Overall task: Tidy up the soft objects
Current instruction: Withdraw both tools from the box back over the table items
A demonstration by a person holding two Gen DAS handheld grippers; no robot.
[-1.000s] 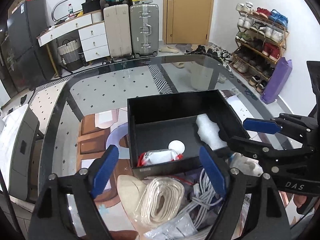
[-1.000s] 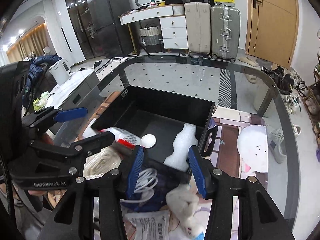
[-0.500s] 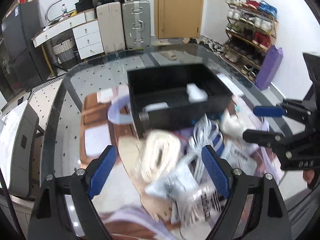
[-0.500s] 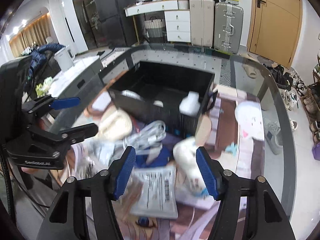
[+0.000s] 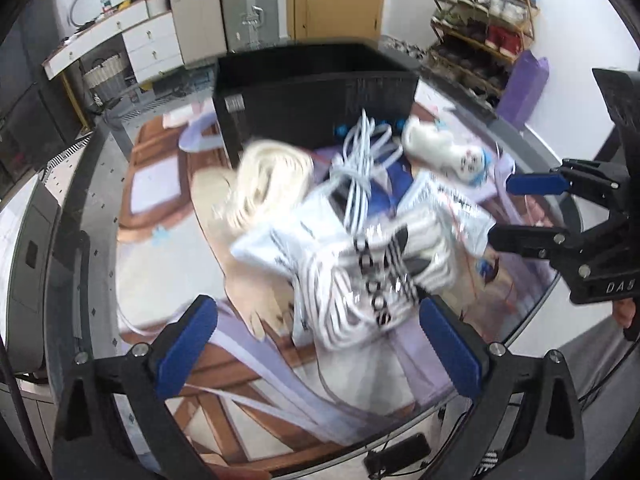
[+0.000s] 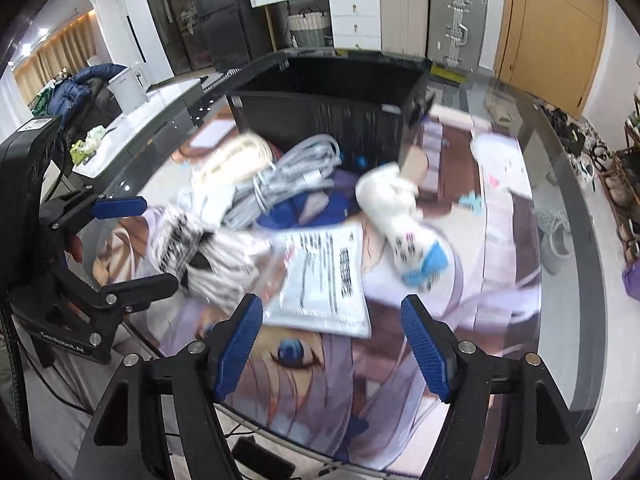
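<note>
Blue-padded, your left tongs (image 5: 316,346) hang over the pile with jaws opening, very wide; the bagged striped socks (image 5: 384,276) lie between the pads, untouched. Your right tongs (image 6: 332,346) are opening too, moderately wide, nothing pressed; the flat printed packet (image 6: 320,280) sits just ahead of them at 12 o'clock.

On the glass desk (image 6: 560,184), over the printed mat (image 6: 320,392):
- black bin (image 6: 320,116) at 12 o'clock, behind the pile.
- grey cable bundle (image 6: 288,176) touching the bin's front wall.
- cream rolled strap (image 5: 268,184) at 10 o'clock in the left view.
- white plush toy (image 6: 400,216) at 1 o'clock in the right view, lying tilted, blue end nearest you.

Frames motion-blurred; finer contact unclear.
</note>
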